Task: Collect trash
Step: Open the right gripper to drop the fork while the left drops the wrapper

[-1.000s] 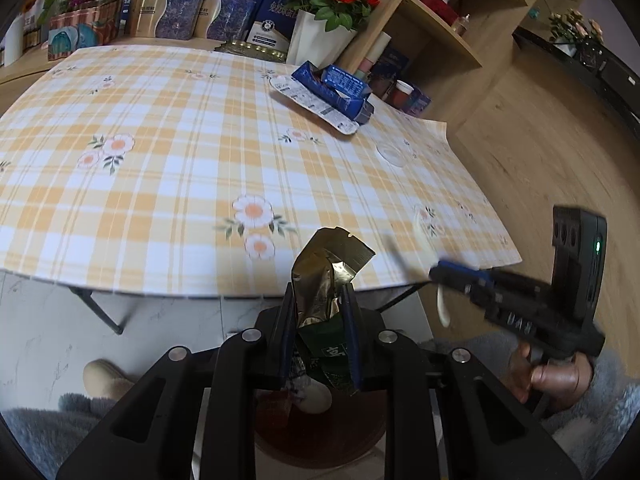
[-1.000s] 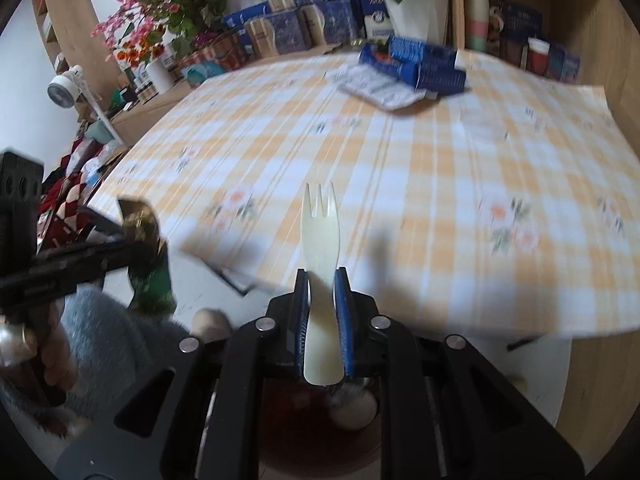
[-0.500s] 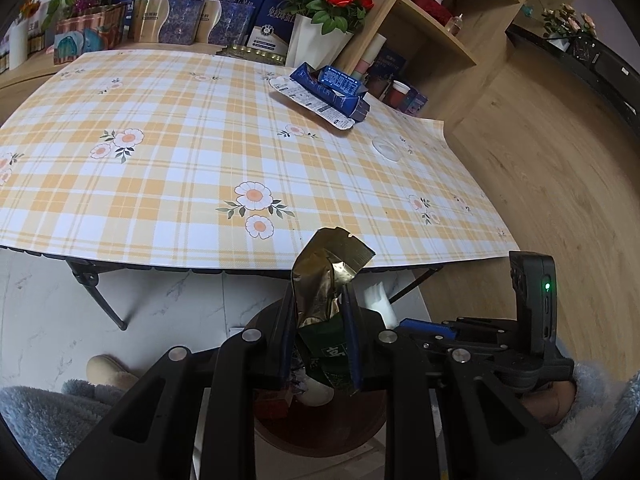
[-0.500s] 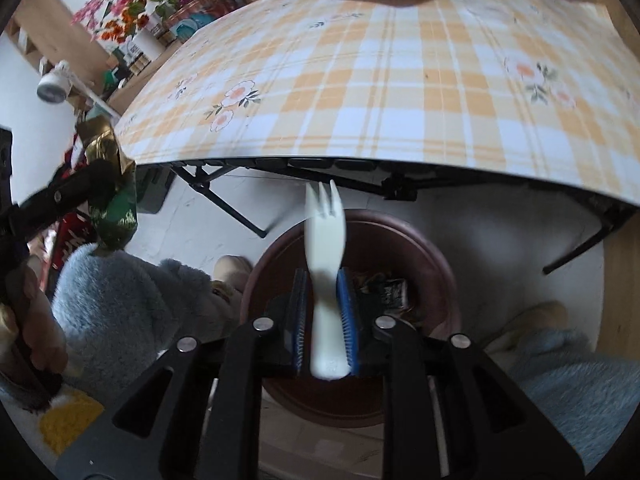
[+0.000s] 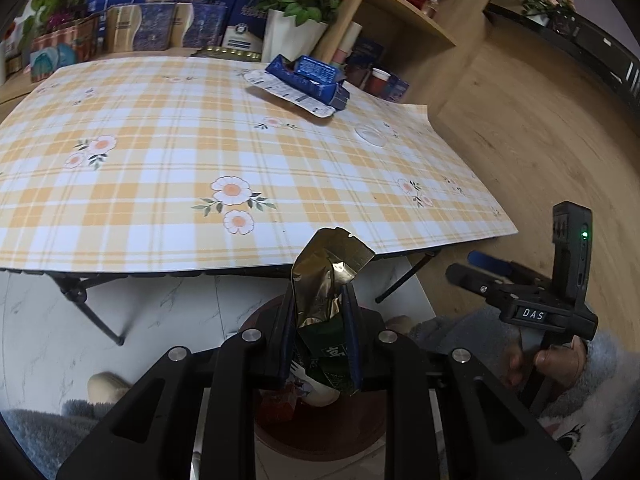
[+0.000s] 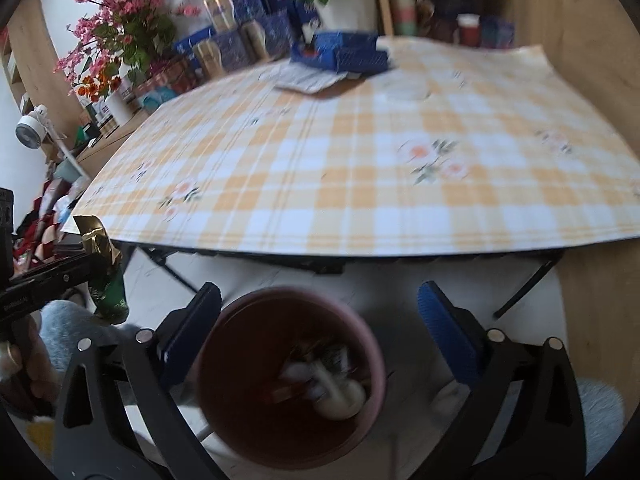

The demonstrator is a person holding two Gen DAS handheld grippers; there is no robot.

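Several bits of trash already lie in the brown bin point(image 6: 294, 380) right below our right claw point(image 6: 320, 332), among them what looks like a white plastic fork point(image 6: 340, 394), though blur keeps us from being sure. That claw's jaws are opening, spread wide with nothing between them, so we judge its drop into the bin as done.

Our left claw point(image 5: 318, 336) is pressed together on a crumpled gold and green wrapper point(image 5: 326, 300), which sticks up past the fingertips. The bin's rim point(image 5: 320, 446) shows beneath this claw too, so we judge the wrapper is placed for release but not yet let go.

Well ahead of both claws, at the far side of the checked table point(image 5: 168, 168), a blue carton point(image 5: 310, 80) rests on a flattened white package point(image 5: 280, 92). A little nearer than those, toward the table's right edge, sits a small clear round lid point(image 5: 370, 135). By our reckoning, those three pieces are what is left to gather once the wrapper falls, so the job sits somewhere past its midpoint.
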